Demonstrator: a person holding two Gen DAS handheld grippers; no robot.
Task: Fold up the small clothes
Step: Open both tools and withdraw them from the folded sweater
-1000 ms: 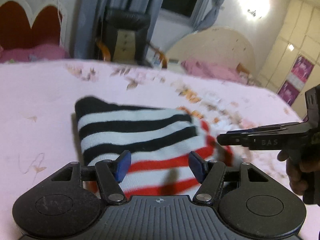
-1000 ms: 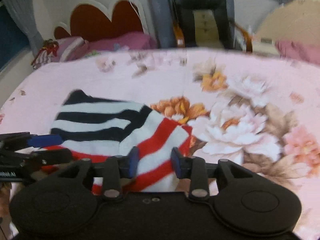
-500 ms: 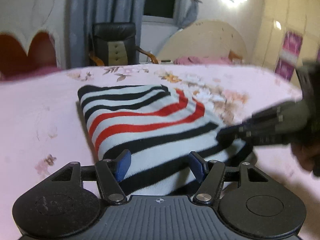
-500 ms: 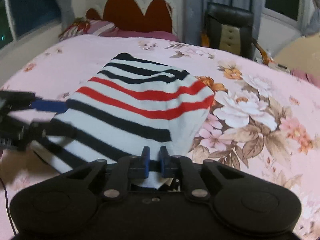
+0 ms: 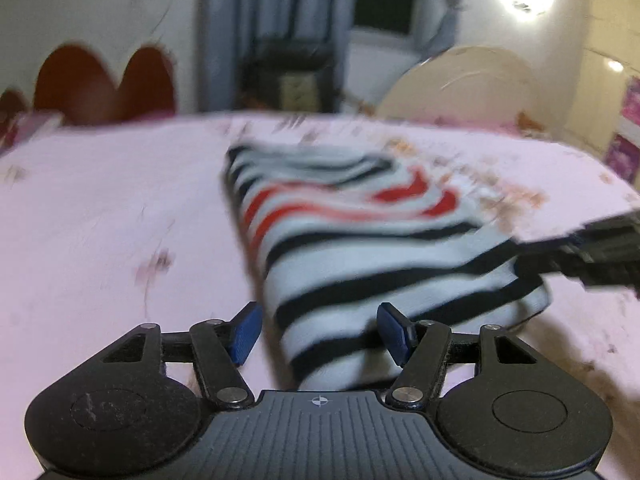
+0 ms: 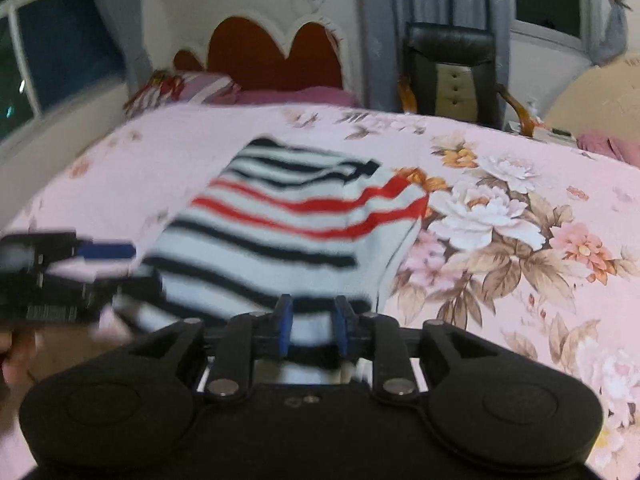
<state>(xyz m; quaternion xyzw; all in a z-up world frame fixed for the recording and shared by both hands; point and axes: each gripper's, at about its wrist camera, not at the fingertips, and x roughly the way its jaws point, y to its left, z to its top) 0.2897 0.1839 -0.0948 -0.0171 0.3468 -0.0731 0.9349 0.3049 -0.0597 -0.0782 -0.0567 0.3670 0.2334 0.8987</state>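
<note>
A folded striped garment [image 5: 360,248], white with black and red stripes, lies on the pink floral bedspread; it also shows in the right wrist view [image 6: 288,232]. My left gripper [image 5: 322,330] is open, its blue pads wide apart around the garment's near left corner. My right gripper [image 6: 313,322] has its blue pads partly apart around the garment's near edge. The right gripper also shows at the right edge of the left wrist view [image 5: 592,256], and the left gripper shows at the left of the right wrist view [image 6: 72,272].
The pink bedspread [image 6: 520,220] spreads wide on all sides. A red heart-shaped headboard [image 6: 276,60] and pillows [image 6: 188,88] lie at the far end. A black chair [image 6: 452,76] and grey curtains stand behind the bed.
The garment was pulled toward me and laid out longer, black stripes now nearest. My right gripper, shut on its edge half a second ago, has opened partly. Both views are motion-blurred.
</note>
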